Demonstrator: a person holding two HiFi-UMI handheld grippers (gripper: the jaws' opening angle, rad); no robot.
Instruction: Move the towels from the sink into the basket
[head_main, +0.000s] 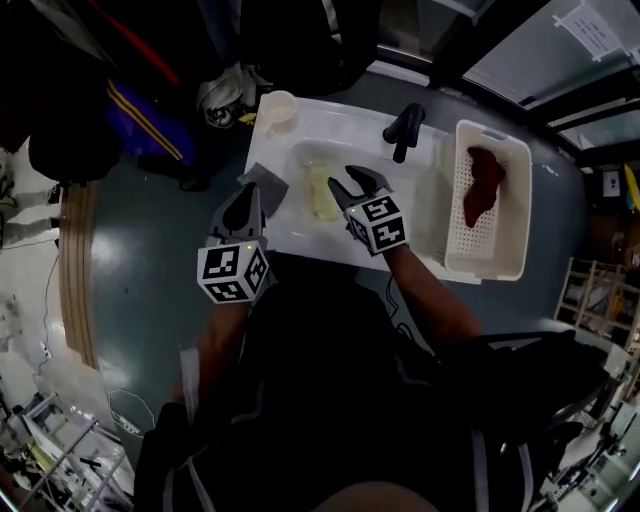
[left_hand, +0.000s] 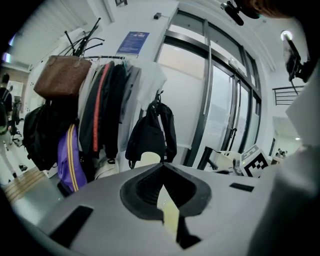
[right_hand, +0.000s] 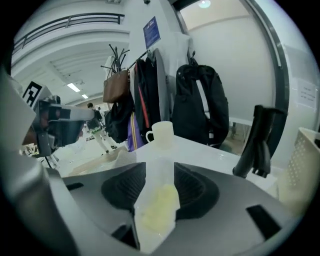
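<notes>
Right gripper (head_main: 358, 183) angled over sink (head_main: 415, 200), jaws apart

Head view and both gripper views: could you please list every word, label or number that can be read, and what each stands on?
No text can be read in any view.
Blue poster on the wall above the coats: print too small to read.
White sheet at the top right of the head view: lines too blurred to read.
Marker cubes: black-and-white square patterns only, no words.

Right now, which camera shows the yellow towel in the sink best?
The head view: the yellow towel lies mostly uncovered in the sink. The right gripper view shows part of it past its jaws; the left gripper view only a sliver.
</notes>
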